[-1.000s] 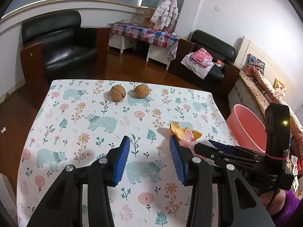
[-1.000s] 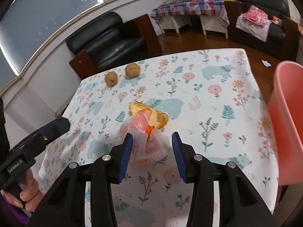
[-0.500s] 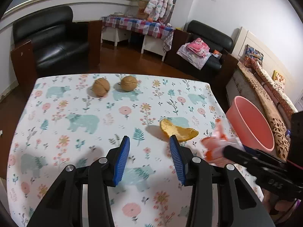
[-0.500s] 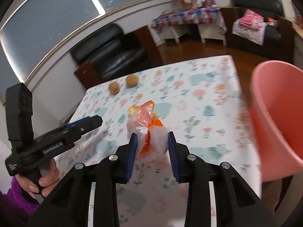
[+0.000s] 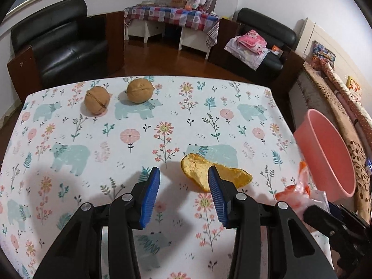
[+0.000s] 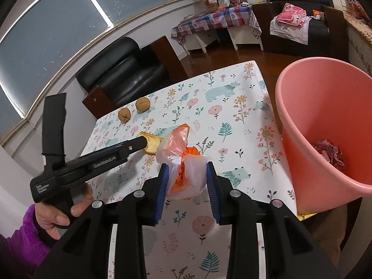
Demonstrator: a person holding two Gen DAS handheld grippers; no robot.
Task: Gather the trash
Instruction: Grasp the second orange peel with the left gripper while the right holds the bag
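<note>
Each black hand-held gripper (image 5: 183, 190) has blue ribbed pads (image 5: 152, 194), silver screws; purple sleeve (image 6: 16, 246).

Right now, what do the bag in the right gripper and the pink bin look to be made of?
Bag: thin plastic film, translucent white and orange, crinkled and glossy between the right gripper pads. Pink bin: likely moulded plastic, smooth, slightly shiny wall with a rolled rim.

Bare desk (image 5: 69, 174) lies open left of the left claw (image 5: 183, 186); two walnuts (image 5: 97, 101) sit well apart at the far edge. An orange peel (image 5: 197, 169) touches its right finger. The pink bin (image 6: 320, 127) blocks the desk's right edge.
</note>
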